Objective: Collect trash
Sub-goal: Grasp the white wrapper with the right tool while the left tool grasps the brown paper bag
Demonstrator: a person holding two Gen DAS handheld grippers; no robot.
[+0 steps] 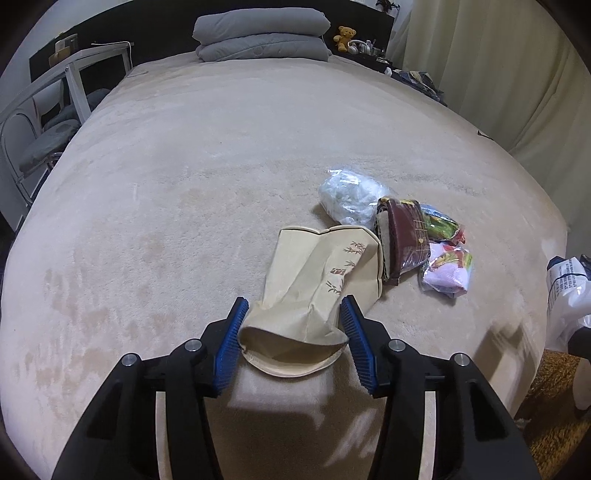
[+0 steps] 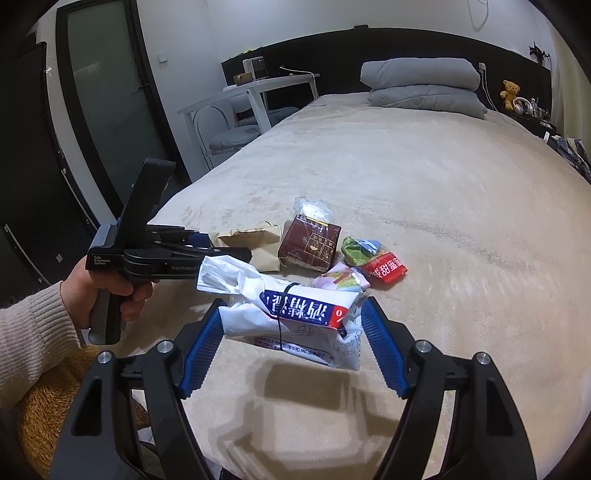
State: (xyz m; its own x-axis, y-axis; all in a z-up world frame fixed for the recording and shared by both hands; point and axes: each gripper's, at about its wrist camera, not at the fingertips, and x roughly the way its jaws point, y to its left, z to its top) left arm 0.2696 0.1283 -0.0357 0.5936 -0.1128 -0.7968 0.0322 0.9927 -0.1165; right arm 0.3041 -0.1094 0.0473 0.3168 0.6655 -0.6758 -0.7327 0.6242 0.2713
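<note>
Left claw (image 1: 293, 317) clamps the paper bag (image 1: 317, 280) – right claw (image 2: 293, 325) apparently grips the plastic bag (image 2: 295, 314).

Loads of open bed (image 1: 229, 155) here: the whole left half and the far stretch up to the stacked grey pillows (image 1: 262, 35) is bare blanket, so a tool can sweep through freely. The clutter sits bunched right of centre: a clear plastic bag (image 1: 349, 199), a brown box (image 1: 402, 240) and colourful wrappers (image 1: 448, 258), all touching, with no lane between them. The beige paper bag (image 1: 325, 273) lies up against the box. A white side table (image 2: 258, 92) and chair (image 2: 225, 129) crowd the bed's far left edge.
</note>
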